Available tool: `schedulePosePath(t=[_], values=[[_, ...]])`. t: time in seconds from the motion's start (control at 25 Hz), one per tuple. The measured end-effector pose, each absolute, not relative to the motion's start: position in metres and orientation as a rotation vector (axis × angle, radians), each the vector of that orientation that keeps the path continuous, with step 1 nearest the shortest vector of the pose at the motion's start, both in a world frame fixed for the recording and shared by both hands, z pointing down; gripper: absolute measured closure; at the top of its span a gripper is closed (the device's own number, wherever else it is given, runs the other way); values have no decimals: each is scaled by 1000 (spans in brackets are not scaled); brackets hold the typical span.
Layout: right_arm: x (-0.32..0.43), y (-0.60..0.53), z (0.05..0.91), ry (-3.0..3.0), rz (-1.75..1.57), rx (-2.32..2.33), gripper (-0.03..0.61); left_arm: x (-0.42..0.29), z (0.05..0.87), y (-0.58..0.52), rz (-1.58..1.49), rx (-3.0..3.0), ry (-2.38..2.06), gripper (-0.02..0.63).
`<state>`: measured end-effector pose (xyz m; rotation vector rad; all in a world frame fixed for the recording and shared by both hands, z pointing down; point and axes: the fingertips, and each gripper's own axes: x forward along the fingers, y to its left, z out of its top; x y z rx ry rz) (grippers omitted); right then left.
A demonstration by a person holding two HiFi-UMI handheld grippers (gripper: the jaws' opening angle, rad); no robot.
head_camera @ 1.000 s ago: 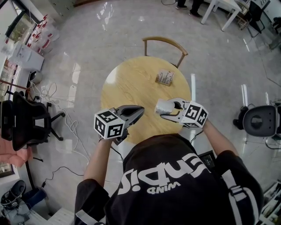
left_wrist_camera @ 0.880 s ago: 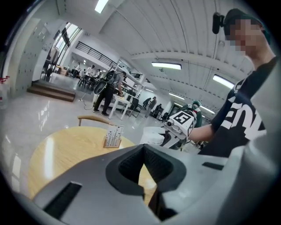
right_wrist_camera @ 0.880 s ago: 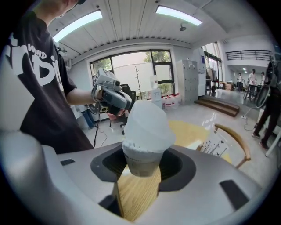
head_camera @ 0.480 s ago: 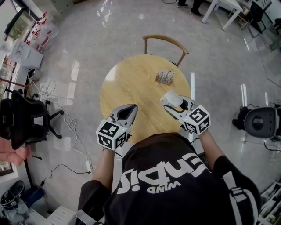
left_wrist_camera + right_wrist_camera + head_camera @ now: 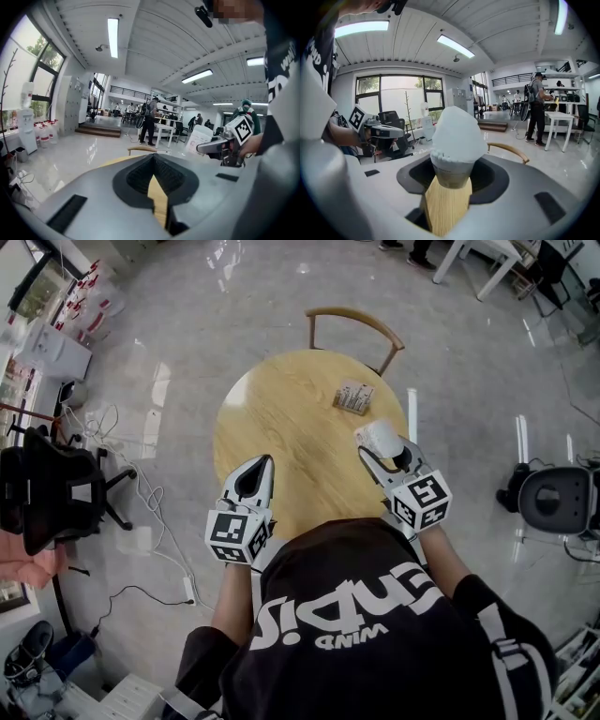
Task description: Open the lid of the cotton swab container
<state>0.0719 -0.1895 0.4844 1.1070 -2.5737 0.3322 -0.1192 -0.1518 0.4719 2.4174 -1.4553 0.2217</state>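
The right gripper [image 5: 376, 448] is pinching the white swab container [image 5: 382, 435] between its jaws, over the right edge of the round counter [image 5: 281, 423]. The left gripper [image 5: 263, 462] is pressed together and empty, at the near edge. A small box [image 5: 352, 397] lies on the far side.

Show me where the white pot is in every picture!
Head view: white pot right of middle, above the table, gripped in the right tool.
Left gripper view: white pot small, at the right.
Right gripper view: white pot big, dead centre.
Shared landmark: wooden chair, behind the table in all three.
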Motion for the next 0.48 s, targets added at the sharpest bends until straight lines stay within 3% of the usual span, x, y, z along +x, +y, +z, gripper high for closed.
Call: schedulePosePath(t=[0.48], values=[[83,-193,487,-2555,320,1224,387,-140,473,-149,184,2320,-1649,604]])
